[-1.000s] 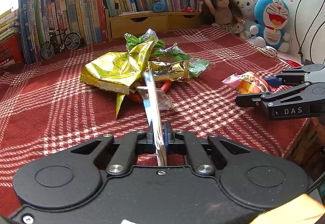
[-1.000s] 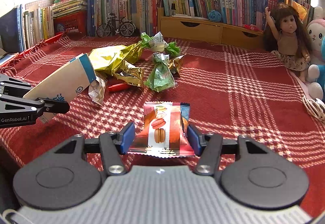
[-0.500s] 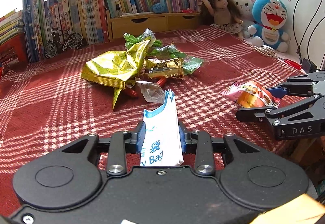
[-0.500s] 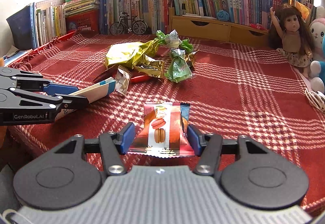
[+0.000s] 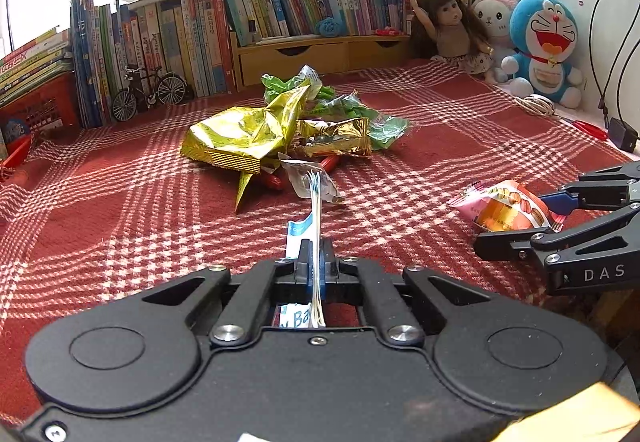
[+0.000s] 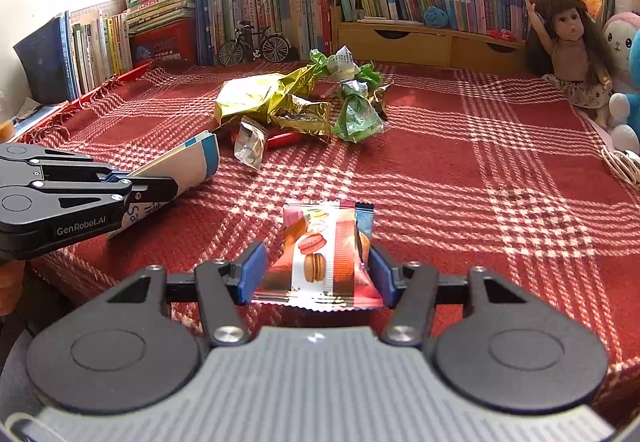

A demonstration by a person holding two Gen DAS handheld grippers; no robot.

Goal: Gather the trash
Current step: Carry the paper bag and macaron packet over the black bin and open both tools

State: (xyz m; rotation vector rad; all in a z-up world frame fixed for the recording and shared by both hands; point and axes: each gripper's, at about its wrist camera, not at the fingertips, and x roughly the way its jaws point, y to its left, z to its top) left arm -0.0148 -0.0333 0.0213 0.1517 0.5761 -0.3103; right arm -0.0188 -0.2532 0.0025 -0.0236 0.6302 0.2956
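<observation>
Right now the left tool (image 5: 316,262) is clenched flat on a folded white-and-blue paper bag (image 6: 188,165), held edge-up so its mouth is pressed closed, while the right tool (image 6: 320,274) grasps a macaron snack packet (image 6: 324,254) by its two side edges, both hovering near the front edge of the tabletop (image 6: 460,169) with its red checked cloth. The remaining trash sits well apart toward the middle: a crumpled gold wrapper (image 5: 244,137), a green wrapper (image 6: 354,117), a small clear wrapper (image 6: 250,141) and something red beneath the heap (image 6: 286,139) that I cannot identify. The step in hand looks like getting the packet into the bag, and that cannot go well while the bag is pinched closed. My judgement is that the left tool should grip only one wall near the rim, or tilt the bag so it sags open, with the mouth turned toward the right tool. The packet should then go in narrow end first, released only once most of it is past the rim. Thin paper will crease and slip, so a slow approach is wise. The books (image 5: 192,45), toy bicycle (image 5: 150,91) and doll (image 6: 572,49) at the back are not trash and should stay put.
</observation>
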